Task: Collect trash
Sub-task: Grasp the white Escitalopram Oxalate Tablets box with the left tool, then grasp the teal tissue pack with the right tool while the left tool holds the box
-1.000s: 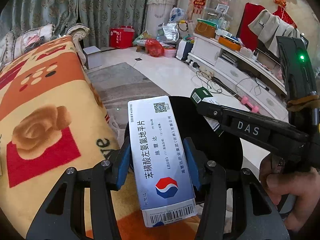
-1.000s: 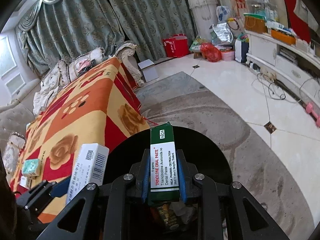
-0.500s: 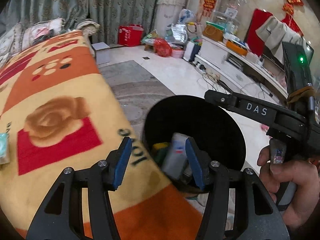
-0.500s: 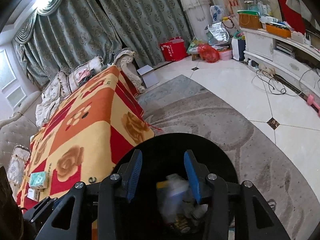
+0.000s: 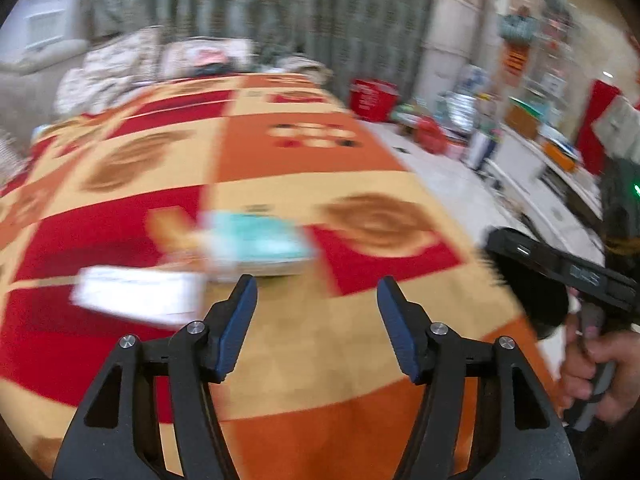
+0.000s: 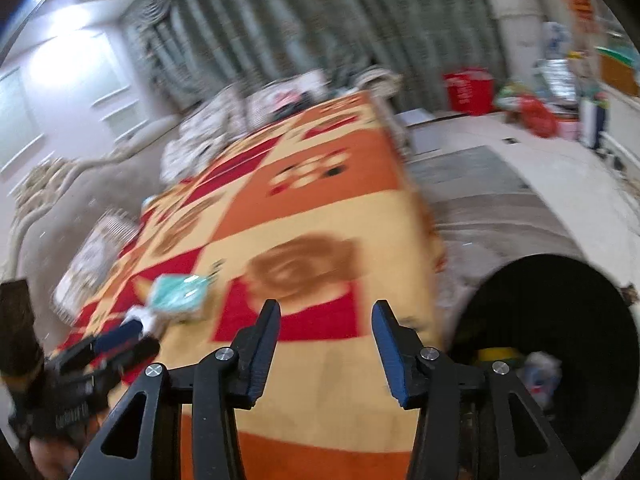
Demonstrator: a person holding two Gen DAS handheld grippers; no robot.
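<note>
Your left gripper (image 5: 316,300) and right gripper (image 6: 325,322) both gape wide and empty above the patterned blanket (image 5: 304,184), the teal packet (image 5: 260,240) and white box (image 5: 136,292) lying just beyond, the black bin (image 6: 560,344) at right.

There are two claws, the left claw (image 5: 317,294) and the right claw (image 6: 325,318), both wide open with nothing inside. Ahead of the left claw lie one teal box (image 5: 256,240) and one white box (image 5: 136,294). Right of the right claw stands one black bin (image 6: 560,280).
</note>
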